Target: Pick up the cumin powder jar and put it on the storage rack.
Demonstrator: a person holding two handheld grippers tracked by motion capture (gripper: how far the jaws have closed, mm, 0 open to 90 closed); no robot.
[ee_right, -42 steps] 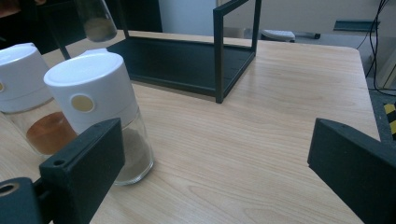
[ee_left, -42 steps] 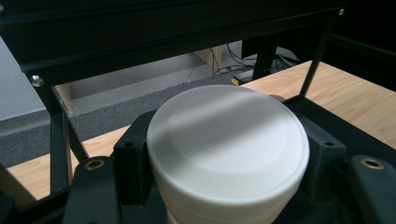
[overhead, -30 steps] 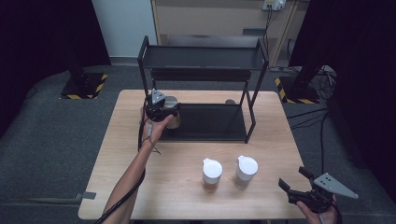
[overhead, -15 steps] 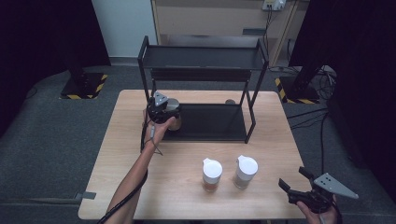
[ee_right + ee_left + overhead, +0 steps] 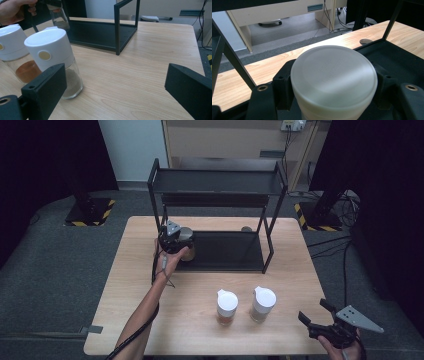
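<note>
One white-lidded jar (image 5: pixel 334 82) clamped in left claw (image 5: pixel 176 240), poised at near-left corner of the black rack's lower shelf (image 5: pixel 225 251), by the look not yet released. Two more jars, orange-filled (image 5: pixel 227 307) and tan-filled (image 5: pixel 263 304), standing on counter (image 5: pixel 200 320) just ahead-left of right claw (image 5: pixel 320 320), jaws apart, holding nothing. Judged one-third done at best; two left to shelve.
</note>
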